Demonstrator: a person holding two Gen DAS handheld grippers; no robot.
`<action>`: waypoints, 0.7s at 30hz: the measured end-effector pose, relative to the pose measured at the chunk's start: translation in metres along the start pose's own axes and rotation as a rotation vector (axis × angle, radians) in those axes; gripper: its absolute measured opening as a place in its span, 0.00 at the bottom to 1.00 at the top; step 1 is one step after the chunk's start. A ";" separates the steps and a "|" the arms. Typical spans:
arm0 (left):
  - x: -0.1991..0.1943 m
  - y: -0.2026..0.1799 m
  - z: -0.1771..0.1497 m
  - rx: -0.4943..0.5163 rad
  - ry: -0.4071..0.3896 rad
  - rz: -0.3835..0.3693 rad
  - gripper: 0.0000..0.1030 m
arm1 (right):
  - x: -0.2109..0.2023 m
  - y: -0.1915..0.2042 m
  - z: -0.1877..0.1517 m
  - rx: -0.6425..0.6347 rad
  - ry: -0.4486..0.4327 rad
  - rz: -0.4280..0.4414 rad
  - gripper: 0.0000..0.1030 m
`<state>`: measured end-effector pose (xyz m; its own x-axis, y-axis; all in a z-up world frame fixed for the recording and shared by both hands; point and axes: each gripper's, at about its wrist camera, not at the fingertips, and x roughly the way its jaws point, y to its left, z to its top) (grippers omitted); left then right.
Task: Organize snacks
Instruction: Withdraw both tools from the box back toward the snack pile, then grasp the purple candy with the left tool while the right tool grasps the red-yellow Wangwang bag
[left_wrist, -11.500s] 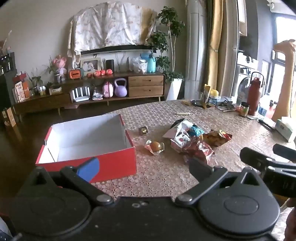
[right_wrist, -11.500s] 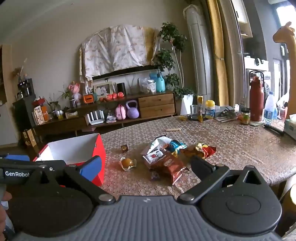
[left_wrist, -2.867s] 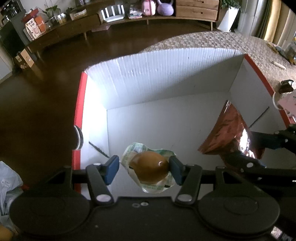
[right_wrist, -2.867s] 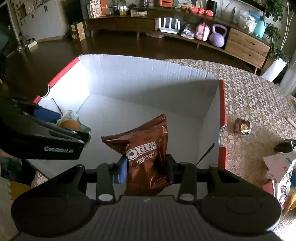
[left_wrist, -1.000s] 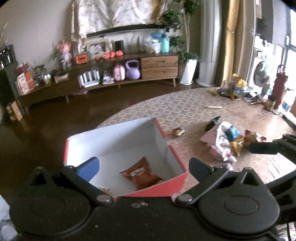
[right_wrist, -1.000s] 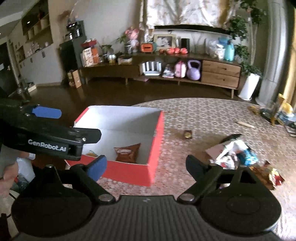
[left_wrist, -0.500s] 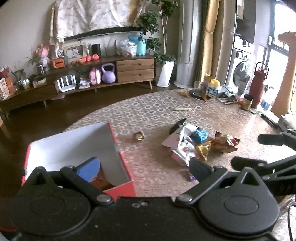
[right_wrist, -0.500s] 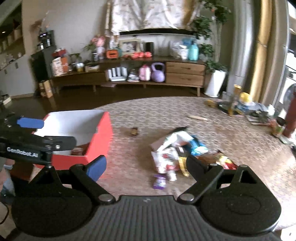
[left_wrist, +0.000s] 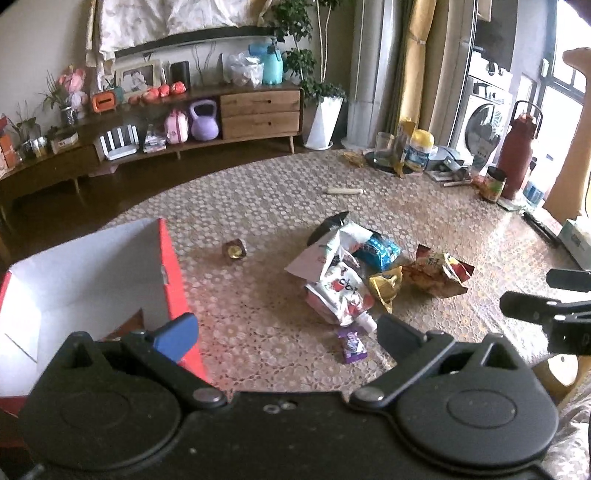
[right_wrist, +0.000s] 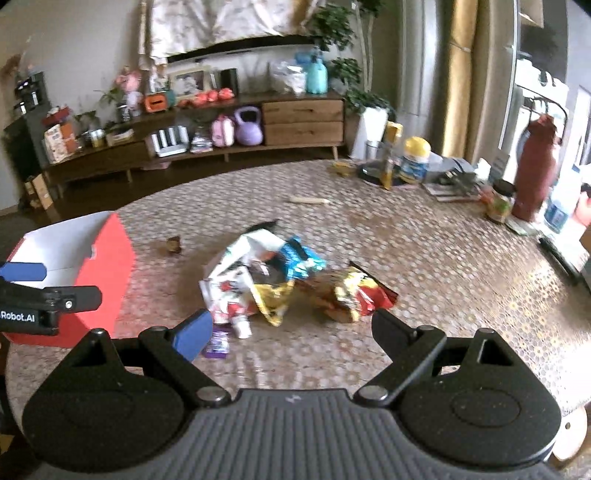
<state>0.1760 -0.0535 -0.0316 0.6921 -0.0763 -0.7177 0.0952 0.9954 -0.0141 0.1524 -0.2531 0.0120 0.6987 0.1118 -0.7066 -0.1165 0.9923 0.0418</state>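
A pile of snack packets (left_wrist: 354, 273) lies mid-table, also in the right wrist view (right_wrist: 266, 280). It holds a white-red pouch (left_wrist: 340, 291), a blue packet (left_wrist: 380, 253), a yellow wrapper (left_wrist: 386, 286) and a red-yellow bag (left_wrist: 436, 275). A small purple packet (left_wrist: 352, 345) lies in front. A small brown sweet (left_wrist: 235, 251) sits apart. The red box (left_wrist: 173, 280) stands at left; a brown bag corner shows inside. My left gripper (left_wrist: 286, 334) is open and empty above the table. My right gripper (right_wrist: 291, 330) is open and empty, near the pile.
A patterned cloth covers the round table (left_wrist: 461, 221). At its far right stand a maroon flask (left_wrist: 517, 147), a jar (left_wrist: 493, 184), a glass (left_wrist: 384, 147), a yellow-lidded tub (left_wrist: 417, 149) and a tissue box (left_wrist: 576, 243). A small stick (left_wrist: 345, 191) lies beyond the pile.
Both grippers have swung right, from the box toward the snack pile. The box has slid to the left edge of both views. Both stay open and empty.
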 end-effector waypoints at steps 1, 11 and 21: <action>0.004 -0.003 0.001 0.001 0.007 0.002 1.00 | 0.004 -0.004 0.000 0.003 0.006 -0.004 0.91; 0.049 -0.026 -0.003 0.023 0.076 0.019 1.00 | 0.050 -0.044 0.019 0.121 0.039 -0.070 0.91; 0.090 -0.039 -0.005 0.023 0.132 0.006 0.97 | 0.124 -0.064 0.045 0.291 0.105 -0.144 0.91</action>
<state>0.2315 -0.0995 -0.0990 0.5929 -0.0602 -0.8030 0.1085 0.9941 0.0055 0.2783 -0.3004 -0.0461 0.6151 -0.0219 -0.7882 0.1952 0.9727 0.1253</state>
